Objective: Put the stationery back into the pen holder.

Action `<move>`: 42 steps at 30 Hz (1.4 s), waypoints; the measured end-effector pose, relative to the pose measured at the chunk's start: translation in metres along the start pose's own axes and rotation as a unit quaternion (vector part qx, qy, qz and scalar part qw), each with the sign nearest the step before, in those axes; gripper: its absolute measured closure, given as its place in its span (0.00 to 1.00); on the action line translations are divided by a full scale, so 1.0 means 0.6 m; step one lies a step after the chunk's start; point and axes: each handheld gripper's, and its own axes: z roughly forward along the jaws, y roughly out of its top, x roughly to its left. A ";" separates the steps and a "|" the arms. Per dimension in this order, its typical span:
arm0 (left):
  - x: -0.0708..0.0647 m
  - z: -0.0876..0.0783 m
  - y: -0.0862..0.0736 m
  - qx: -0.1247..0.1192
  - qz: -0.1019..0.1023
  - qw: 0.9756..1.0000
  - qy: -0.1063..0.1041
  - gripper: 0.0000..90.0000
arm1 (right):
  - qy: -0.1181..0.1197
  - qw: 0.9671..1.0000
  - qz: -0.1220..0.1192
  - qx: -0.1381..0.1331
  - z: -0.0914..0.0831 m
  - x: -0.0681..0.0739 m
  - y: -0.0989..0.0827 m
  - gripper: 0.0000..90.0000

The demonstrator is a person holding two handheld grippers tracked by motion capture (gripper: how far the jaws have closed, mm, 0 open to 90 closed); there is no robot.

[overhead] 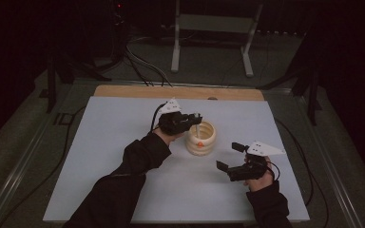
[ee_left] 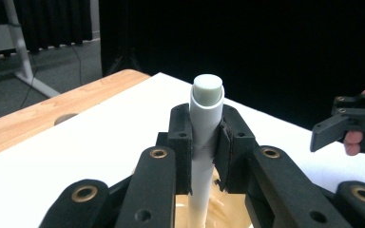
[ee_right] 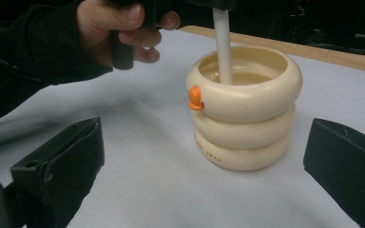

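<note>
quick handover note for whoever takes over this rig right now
Left tongs: shut on the white tube, holding it upright with its lower end inside the cream ringed holder.
Right tongs: open, empty, apart from the holder and facing its side.
The holder stands upright on the white table; a small orange clip sits on its top ring.
Done: tube gripped and lowered into the holder's opening.
Left: whether the tube touches the bottom cannot be told; likely seat it, release it, then pull the left tongs away.
</note>
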 end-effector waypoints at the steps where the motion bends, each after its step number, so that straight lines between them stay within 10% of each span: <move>1: 0.000 0.001 -0.001 0.000 -0.001 1.000 0.002 0.88 | 0.000 1.000 0.000 0.000 0.000 0.000 0.000 0.00; 6: -0.002 0.002 -0.004 0.000 0.006 1.000 0.006 0.87 | 0.003 1.000 0.001 0.000 0.001 0.001 0.001 0.00; 15: -0.022 -0.005 0.017 0.001 0.024 1.000 0.005 0.26 | 0.005 1.000 0.002 0.001 0.001 0.001 0.001 0.00; 20: -0.034 -0.015 0.032 -0.003 0.024 1.000 0.003 0.12 | 0.007 1.000 0.000 0.002 0.002 0.003 0.002 0.00; 42: -0.028 -0.135 0.059 -0.024 0.035 0.999 -0.012 0.00 | 0.009 1.000 -0.001 0.000 0.002 0.008 0.005 0.00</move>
